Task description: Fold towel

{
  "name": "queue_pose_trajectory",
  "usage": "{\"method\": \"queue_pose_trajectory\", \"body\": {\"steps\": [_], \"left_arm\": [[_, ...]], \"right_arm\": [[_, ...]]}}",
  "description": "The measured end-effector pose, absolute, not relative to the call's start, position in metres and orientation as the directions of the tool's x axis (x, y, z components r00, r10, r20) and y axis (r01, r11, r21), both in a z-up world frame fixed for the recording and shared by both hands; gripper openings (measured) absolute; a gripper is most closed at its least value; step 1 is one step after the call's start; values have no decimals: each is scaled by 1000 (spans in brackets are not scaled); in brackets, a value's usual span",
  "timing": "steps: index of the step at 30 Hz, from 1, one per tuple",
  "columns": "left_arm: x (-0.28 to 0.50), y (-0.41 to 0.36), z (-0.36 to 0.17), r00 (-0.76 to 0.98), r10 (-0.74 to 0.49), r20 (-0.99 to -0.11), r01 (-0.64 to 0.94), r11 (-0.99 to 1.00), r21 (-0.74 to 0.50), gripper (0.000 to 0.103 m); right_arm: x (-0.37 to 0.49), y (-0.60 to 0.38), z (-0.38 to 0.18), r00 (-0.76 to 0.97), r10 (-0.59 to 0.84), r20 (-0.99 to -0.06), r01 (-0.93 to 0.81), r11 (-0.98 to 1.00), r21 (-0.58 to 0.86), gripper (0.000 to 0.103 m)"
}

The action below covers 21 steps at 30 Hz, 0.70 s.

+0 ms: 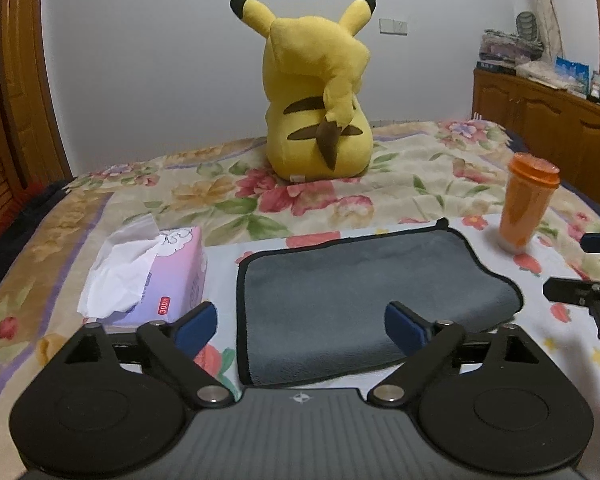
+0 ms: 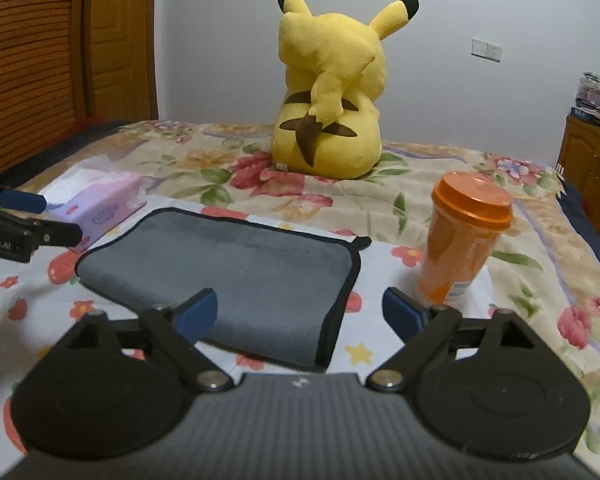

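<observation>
Towel (image 1: 356,300) near edge hidden by claw (image 1: 300,326).

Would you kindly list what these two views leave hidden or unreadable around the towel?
- Towel: its near edge is hidden behind the left gripper in the left wrist view.
- Plush toy: it faces away in both views, so its front is unseen.
- Orange cup: label print too small to read, right wrist view.
- Tissue box: small print unreadable.

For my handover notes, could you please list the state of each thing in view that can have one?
left hand-held gripper: open, holding nothing
right hand-held gripper: open, holding nothing
grey towel: lying flat on the bed, apparently already folded over
tissue box: open, a tissue sticking out
orange cup: upright, lid on
Pikachu plush: sitting upright, back to the cameras
</observation>
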State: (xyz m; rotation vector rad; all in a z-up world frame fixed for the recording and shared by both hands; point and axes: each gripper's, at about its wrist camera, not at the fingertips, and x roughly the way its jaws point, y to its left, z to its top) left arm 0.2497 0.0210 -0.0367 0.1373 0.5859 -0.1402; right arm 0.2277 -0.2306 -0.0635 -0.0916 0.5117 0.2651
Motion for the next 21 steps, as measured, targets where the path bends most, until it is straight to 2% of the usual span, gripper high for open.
{"method": "queue_pose_trajectory", "body": {"steps": [1,12,21], "left_arm": [[246,20,-34,828,-93,-553,172,981,92,101],[208,10,-15,837,-60,-543,154,980,129,103],[167,9,5,839,-86,-537,157,984,87,103]], "right_arm": [[225,-231,-63,841,226,-492,-270,963,-20,103],[195,-237,-51,855,196,-480,-227,974,-6,103],[162,-240,-27,870,202,-450,-217,976,18,103]]}}
